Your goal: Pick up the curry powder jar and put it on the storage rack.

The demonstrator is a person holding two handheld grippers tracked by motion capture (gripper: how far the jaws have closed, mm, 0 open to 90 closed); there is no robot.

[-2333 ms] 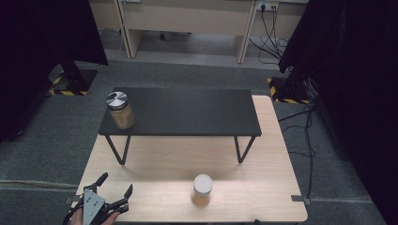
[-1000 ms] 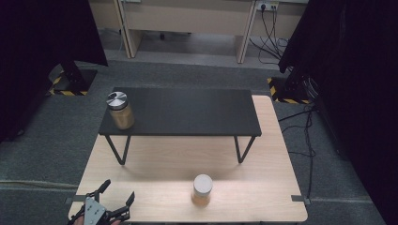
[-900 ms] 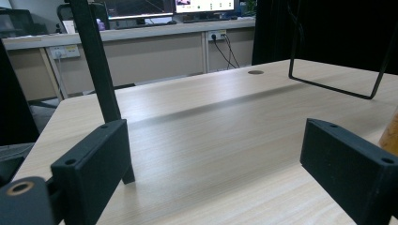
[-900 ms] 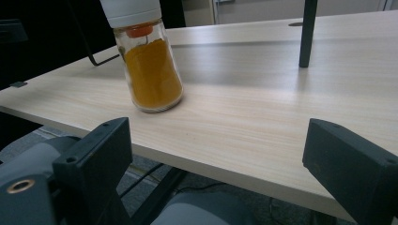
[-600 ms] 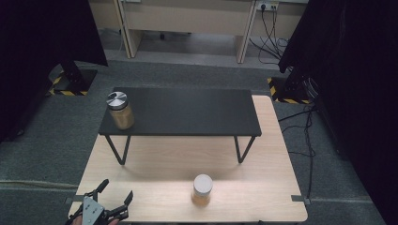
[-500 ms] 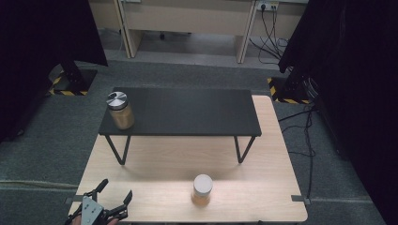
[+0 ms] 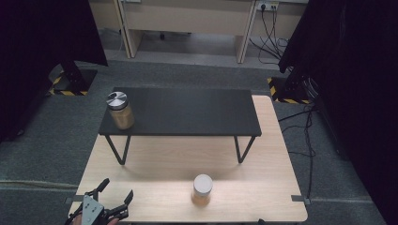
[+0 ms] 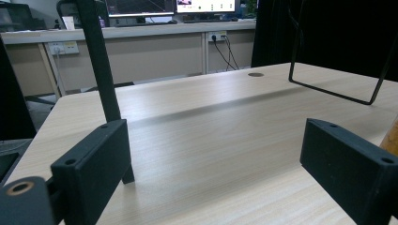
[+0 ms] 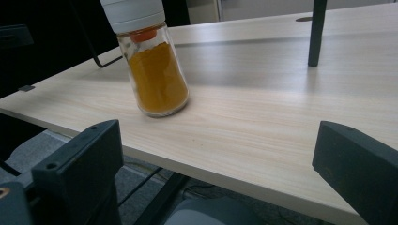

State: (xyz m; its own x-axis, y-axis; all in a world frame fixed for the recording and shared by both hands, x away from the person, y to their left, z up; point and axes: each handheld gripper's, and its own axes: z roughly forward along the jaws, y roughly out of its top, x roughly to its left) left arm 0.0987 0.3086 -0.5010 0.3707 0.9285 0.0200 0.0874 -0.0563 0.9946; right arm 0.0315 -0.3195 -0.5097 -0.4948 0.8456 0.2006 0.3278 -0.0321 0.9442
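**Kid:** Where is the jar (image 9: 151,61) with the white lid?

**Helper:** It stands near the front edge of the wooden surface (image 7: 155,159). It holds orange powder. The right tongs (image 9: 220,178) point at it from off the edge, with their jaws wide apart and nothing between them.

**Kid:** And the left tongs (image 7: 109,202)?

**Helper:** They sit low at the near left corner, jaws apart too, holding nothing. They are well apart from the jar.

**Kid:** What could go wrong?

**Helper:** I think the jar could tip. It is tall and narrow, so a bump up high from one jaw could knock it over. It could roll off the front edge, because that edge is close.

**Kid:** Anything else?

**Helper:** The glass looks smooth. If the jaws close on the sloped part, the jar could slip out. The little black table (image 7: 183,112) has thin legs that a hand could hit
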